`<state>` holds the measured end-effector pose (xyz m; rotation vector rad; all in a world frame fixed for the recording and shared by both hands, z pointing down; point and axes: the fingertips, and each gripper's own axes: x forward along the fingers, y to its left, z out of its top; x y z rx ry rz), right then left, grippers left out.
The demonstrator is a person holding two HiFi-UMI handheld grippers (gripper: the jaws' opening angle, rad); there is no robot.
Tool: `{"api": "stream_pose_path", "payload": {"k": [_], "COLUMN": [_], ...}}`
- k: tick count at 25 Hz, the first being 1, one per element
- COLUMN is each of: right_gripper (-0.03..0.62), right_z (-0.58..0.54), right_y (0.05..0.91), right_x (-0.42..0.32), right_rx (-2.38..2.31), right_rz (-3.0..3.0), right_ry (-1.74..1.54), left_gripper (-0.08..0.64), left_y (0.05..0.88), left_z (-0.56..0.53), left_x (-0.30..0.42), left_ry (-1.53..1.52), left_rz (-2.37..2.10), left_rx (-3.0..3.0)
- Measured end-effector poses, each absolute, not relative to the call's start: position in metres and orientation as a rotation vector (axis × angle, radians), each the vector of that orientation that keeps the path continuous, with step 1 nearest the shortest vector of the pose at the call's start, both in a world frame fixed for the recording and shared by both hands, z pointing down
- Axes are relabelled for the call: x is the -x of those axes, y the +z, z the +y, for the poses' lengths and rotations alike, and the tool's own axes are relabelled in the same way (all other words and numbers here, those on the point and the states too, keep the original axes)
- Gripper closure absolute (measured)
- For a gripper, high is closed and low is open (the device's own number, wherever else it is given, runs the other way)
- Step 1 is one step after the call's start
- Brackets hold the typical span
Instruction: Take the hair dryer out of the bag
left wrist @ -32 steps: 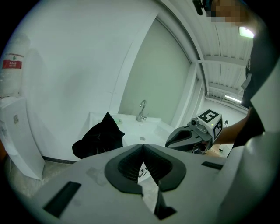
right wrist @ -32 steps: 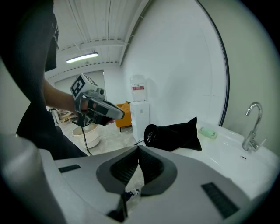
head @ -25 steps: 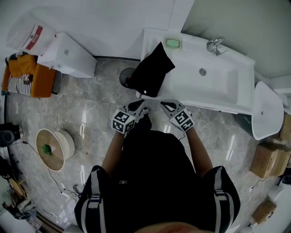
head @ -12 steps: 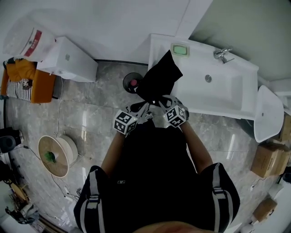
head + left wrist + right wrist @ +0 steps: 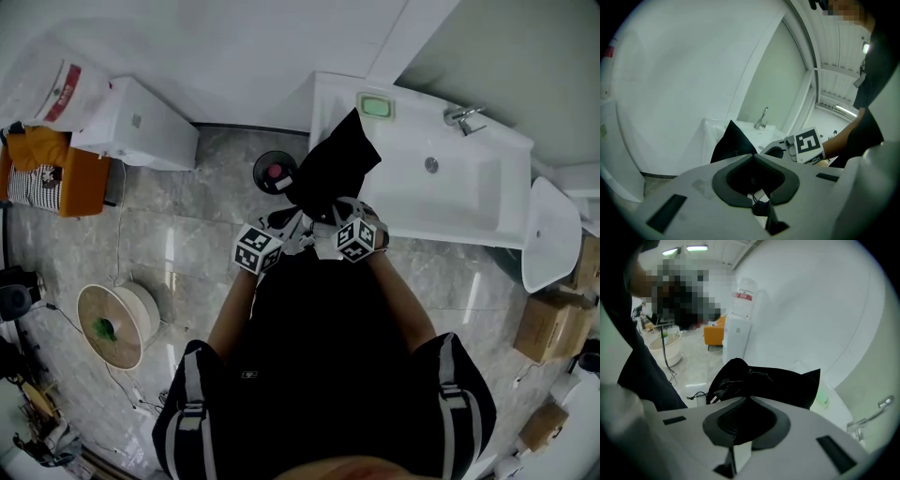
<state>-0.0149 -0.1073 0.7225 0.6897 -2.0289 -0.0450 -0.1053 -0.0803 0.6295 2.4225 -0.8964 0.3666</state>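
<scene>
The left gripper [image 5: 752, 157] has its jaws drawn together, tips meeting, with black cloth filling the hollow between the pads and a thin dark cord hanging below – it grips the soft black drawstring bag [image 5: 333, 164] at its lower end. The right gripper [image 5: 746, 400] is likewise closed on that bag, its tips pressed together just under the gathered mouth, where the cloth bunches into folds. In the head view the two grippers sit close side by side at the bag's near end, their marker cubes turned toward the person's dark shirt.

The bag slopes up from the jaws to the white ceramic washbasin [image 5: 323, 94], its pointed upper corner lying over the basin's left rim. The hair dryer itself does not show – only the bag's cloth is in sight.

A green bar of soap [image 5: 376, 106] lies on the rim just beyond the bag's corner, and a chrome tap [image 5: 461, 116] stands further right. On the grey marble floor [image 5: 187, 225] a round dark bin [image 5: 272, 172] stands beside the bag's left edge
</scene>
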Motion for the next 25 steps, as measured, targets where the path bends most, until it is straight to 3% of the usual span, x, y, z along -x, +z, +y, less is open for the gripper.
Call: {"api": "stream_pose_path", "payload": {"k": [9,19,25], "right_gripper": [0.526,0.526,0.526], "right_z": [-0.154,-0.151,-0.148], "right_y": [0.679,0.668,0.661], "right_x": [0.012,0.004,0.003], "right_rx": [-0.821,-0.781,-0.756], "right_rz": [-2.227,-2.294,-2.336], "right_ry": [0.366,0.514,0.561], "left_gripper": [0.541,0.537,0.41], "left_y": [0.639,0.666,0.701], "left_z": [-0.096,-0.118,-0.133], "left_x": [0.088,0.042,0.015], "left_ry": [0.425,0.566,0.69], "left_rz": [-0.898,-0.819,-0.789], "left_rx": [-2.473,-2.419,-2.349]}}
